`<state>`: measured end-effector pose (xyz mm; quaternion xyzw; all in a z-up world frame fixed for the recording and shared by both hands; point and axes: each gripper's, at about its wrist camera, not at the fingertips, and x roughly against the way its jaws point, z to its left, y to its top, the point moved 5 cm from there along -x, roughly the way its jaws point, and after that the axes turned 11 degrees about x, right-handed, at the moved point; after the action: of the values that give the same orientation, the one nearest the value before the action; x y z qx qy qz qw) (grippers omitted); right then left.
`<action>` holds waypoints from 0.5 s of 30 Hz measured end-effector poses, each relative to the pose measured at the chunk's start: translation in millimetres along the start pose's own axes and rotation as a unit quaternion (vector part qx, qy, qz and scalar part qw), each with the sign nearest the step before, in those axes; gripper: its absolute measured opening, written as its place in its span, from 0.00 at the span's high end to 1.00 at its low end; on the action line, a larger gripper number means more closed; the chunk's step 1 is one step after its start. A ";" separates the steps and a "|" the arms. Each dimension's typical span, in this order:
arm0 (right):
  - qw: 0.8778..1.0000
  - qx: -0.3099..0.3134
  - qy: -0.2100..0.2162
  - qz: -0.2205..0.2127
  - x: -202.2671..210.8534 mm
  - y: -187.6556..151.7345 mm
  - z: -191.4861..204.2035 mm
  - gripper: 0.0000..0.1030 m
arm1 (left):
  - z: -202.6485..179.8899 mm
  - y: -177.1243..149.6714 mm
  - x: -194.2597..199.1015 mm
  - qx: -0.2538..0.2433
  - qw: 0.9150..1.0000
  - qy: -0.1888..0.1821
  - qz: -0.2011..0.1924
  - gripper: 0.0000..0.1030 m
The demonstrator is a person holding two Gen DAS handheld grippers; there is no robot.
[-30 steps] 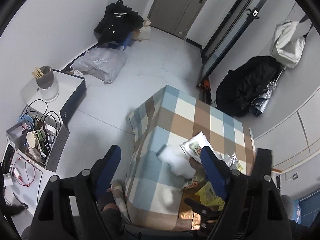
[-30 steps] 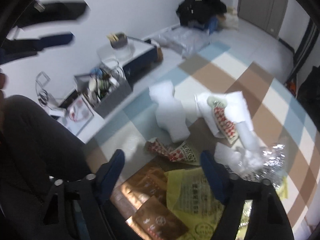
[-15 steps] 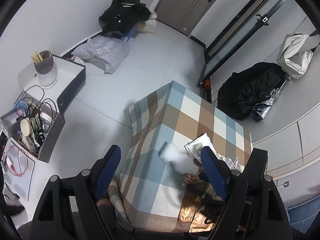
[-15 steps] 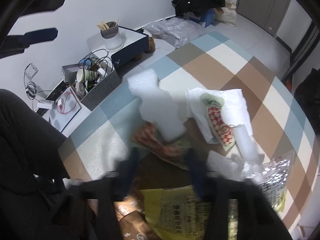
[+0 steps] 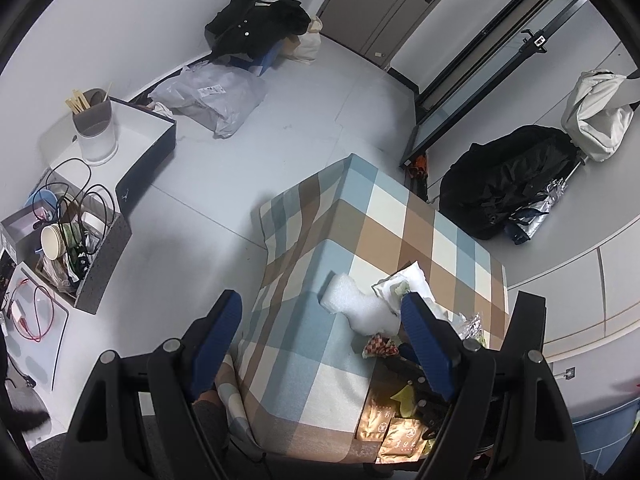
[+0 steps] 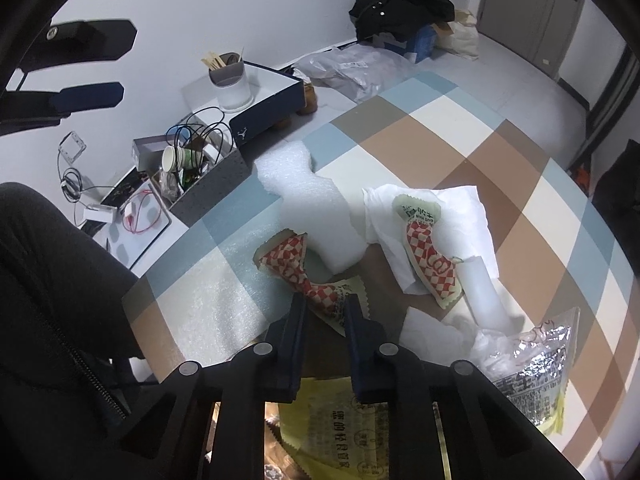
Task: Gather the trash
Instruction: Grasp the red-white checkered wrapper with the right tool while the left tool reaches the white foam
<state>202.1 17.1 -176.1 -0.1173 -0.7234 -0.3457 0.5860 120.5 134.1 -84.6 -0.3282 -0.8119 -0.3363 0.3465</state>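
Trash lies on a table under a checked cloth (image 6: 440,136). My right gripper (image 6: 325,306) points steeply down at it, and its jaws are closing on a crumpled red-checked wrapper (image 6: 288,260), whose tail is pinched between the pads. A white foam piece (image 6: 316,216) touches that wrapper. A second checked wrapper (image 6: 432,256) rests on a white napkin (image 6: 460,208). A silver foil bag (image 6: 532,364) and a yellow packet (image 6: 340,420) lie nearby. My left gripper (image 5: 320,340) hangs open and empty above the table's near corner, with the foam piece (image 5: 360,308) past its fingers.
On the floor to the left stand a grey box (image 6: 208,180) of cups and cables and a dark blue shoebox (image 6: 264,116) bearing a white container. A grey plastic bag (image 5: 212,96) and black clothes (image 5: 256,24) lie farther back. A person's dark sleeve (image 6: 48,280) fills the lower left.
My right gripper's jaws went from wide apart to nearly together around the red-checked wrapper. The left gripper stayed open and its view shifted only slightly.
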 end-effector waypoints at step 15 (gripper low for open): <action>0.999 0.014 0.015 -0.045 14.8 10.4 1.1 0.66 | 8.1 -0.5 -3.1 0.023 1.000 -0.009 0.017 0.23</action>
<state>203.0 22.0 -158.7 -0.0711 -0.7237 -0.3636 0.5823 119.0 139.1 -91.5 -0.3371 -0.8168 -0.3088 0.3519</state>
